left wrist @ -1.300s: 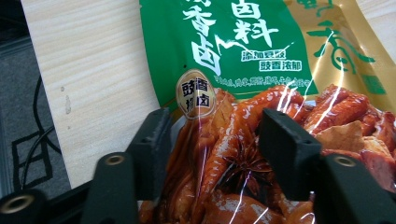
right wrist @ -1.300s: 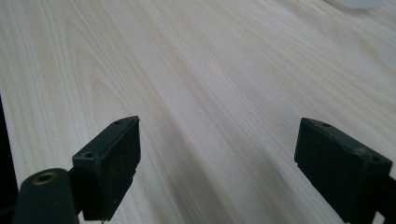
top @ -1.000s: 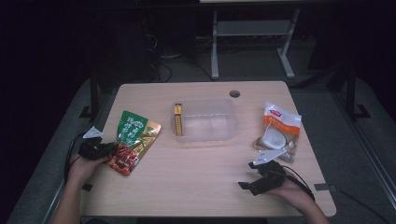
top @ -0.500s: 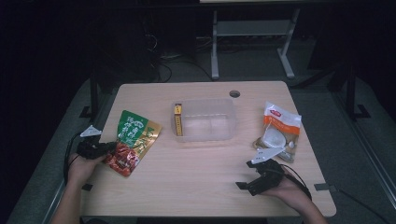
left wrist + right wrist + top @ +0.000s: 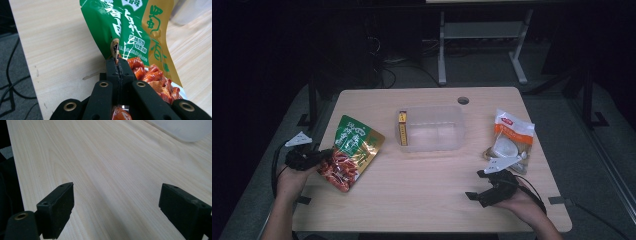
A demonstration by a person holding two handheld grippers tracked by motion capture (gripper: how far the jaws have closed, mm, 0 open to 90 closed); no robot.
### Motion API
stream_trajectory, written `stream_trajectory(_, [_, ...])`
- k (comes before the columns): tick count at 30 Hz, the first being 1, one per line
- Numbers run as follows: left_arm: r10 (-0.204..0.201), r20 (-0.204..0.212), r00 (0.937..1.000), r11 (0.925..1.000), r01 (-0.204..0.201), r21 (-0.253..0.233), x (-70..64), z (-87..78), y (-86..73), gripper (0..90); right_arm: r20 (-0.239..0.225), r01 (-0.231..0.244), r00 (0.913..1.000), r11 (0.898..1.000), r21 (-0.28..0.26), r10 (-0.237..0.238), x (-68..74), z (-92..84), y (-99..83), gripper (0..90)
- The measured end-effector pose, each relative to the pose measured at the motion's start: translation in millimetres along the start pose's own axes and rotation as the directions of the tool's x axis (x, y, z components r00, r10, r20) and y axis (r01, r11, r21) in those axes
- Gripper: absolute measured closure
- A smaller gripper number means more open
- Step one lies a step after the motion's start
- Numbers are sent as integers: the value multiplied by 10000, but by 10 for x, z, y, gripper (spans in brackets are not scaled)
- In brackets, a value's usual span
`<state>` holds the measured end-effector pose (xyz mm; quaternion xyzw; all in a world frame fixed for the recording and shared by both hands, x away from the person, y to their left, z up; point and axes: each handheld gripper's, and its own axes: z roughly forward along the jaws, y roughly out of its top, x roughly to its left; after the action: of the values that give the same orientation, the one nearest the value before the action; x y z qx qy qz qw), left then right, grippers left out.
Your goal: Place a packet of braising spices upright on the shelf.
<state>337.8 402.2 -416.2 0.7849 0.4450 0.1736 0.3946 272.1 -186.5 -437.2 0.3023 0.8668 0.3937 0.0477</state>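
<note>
A green, gold and red snack bag (image 5: 354,147) lies at the table's left side. My left gripper (image 5: 324,156) is shut on its near left edge. In the left gripper view the two jaws are pressed together on the foil of the snack bag (image 5: 130,32), at the left gripper (image 5: 117,65), and the bag rises off the wood there. My right gripper (image 5: 475,185) rests near the front right, open, lying on its side. In the right gripper view, only bare wood lies between the wide-apart jaws of the right gripper (image 5: 116,207).
A clear plastic container (image 5: 452,142) stands mid-table with a small yellow box (image 5: 402,127) upright at its left wall. A white and orange bag (image 5: 511,137) lies at the right, just behind my right hand. The table's edge (image 5: 312,200) is close to my left hand.
My left hand has risen a little with the bag's edge pinched in the jaws, and the bag's near corner has lifted. The right hand has kept still.
</note>
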Motion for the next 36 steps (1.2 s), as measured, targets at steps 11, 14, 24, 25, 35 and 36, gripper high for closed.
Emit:
stream_trajectory(11, [324,858,9958,9974,-268,-665,-205,-217,190,898,-65,-248,9997,9983,-521,245,-8,-52,36,82])
stream_trajectory(14, [585,1388,9886,9962,-490,-715,-324,-226,259,898,-33,-264,9997,9984,-508,262,-11,-48,32,97])
stream_trajectory(24, [1371,2484,9589,9890,-1186,-882,-729,-169,437,898,-376,-448,9984,9964,-726,422,-27,-78,50,203])
stream_trajectory(25, [1506,2571,9546,9873,-1319,-886,-773,-155,453,898,-470,-444,9981,9961,-763,409,-27,-80,59,223])
stream_trajectory(35, [2188,3398,9147,9758,-2046,-777,-1142,39,527,898,-1314,-594,9902,9940,-923,470,-68,-62,180,407])
stream_trajectory(36, [2370,3503,9062,9715,-2247,-759,-1218,76,538,898,-1354,-567,9898,9936,-979,432,-78,-56,190,411])
